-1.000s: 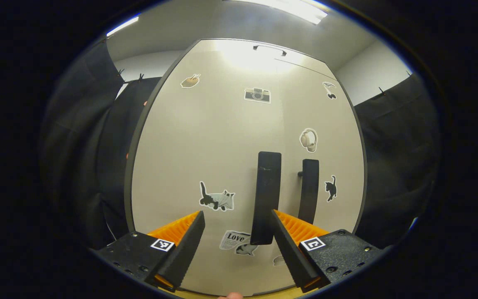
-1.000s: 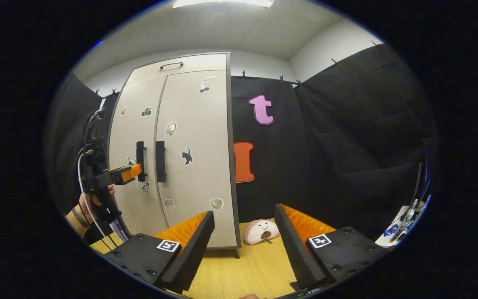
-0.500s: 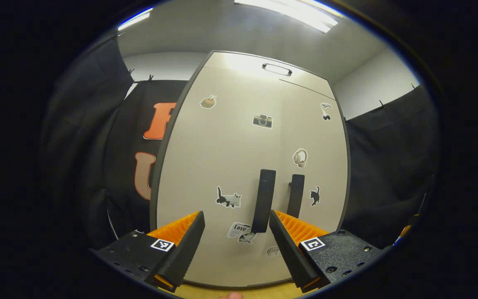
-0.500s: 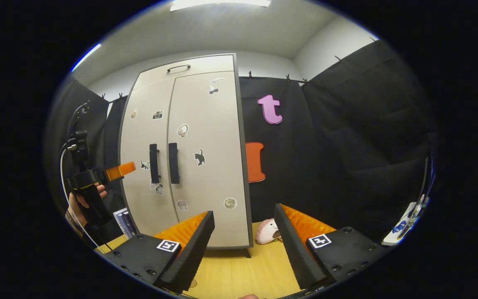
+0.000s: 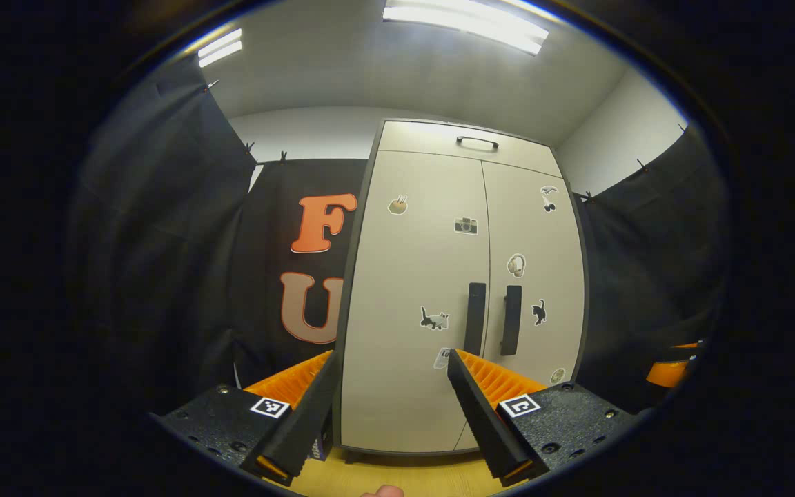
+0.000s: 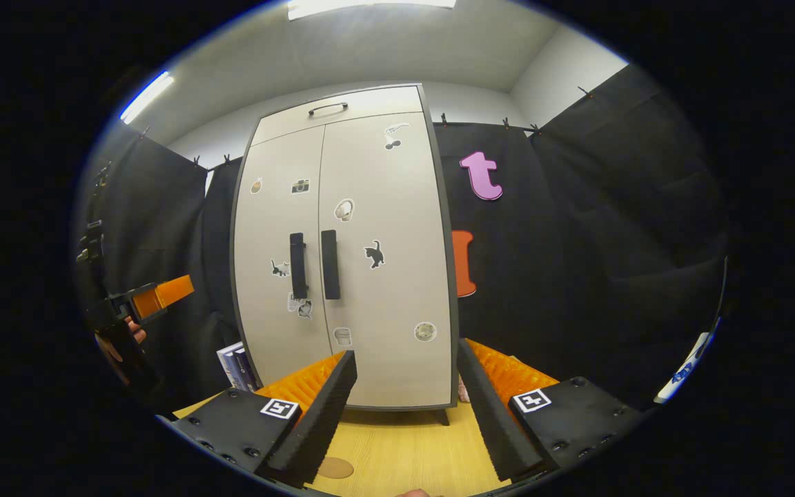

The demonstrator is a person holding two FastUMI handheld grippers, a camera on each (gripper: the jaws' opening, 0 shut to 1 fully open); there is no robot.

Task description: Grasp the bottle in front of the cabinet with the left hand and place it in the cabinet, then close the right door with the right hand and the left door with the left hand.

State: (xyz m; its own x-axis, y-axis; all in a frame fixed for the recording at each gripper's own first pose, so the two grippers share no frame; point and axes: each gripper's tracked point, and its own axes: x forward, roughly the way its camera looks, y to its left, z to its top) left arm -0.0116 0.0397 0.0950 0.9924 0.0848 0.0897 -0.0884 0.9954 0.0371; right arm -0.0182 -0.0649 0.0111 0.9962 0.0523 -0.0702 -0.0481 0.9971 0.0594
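Note:
The beige cabinet [image 5: 459,290] [image 6: 349,248] stands with both doors shut flat, two black vertical handles [image 5: 475,317] [image 6: 297,266] side by side at the seam. Stickers dot both doors. My left gripper [image 5: 389,404] is open, held well back from the left door with nothing between its fingers. In the right gripper view the same left gripper [image 6: 156,298] hangs at the far left in a hand, apart from the cabinet. My right gripper [image 6: 403,407] is open too, facing the cabinet's lower right part from a distance.
The cabinet stands on a wooden table [image 6: 404,455] [image 5: 397,480]. Some books [image 6: 235,366] lean at the cabinet's left foot. A brown disc [image 6: 334,468] lies on the table near my right gripper. Black cloth hangs behind and on both sides.
Both grippers have pulled back from the cabinet, which looks smaller now. The left gripper, near the left handle a second ago, has moved away to the left. The pink plush is now hidden behind my right finger.

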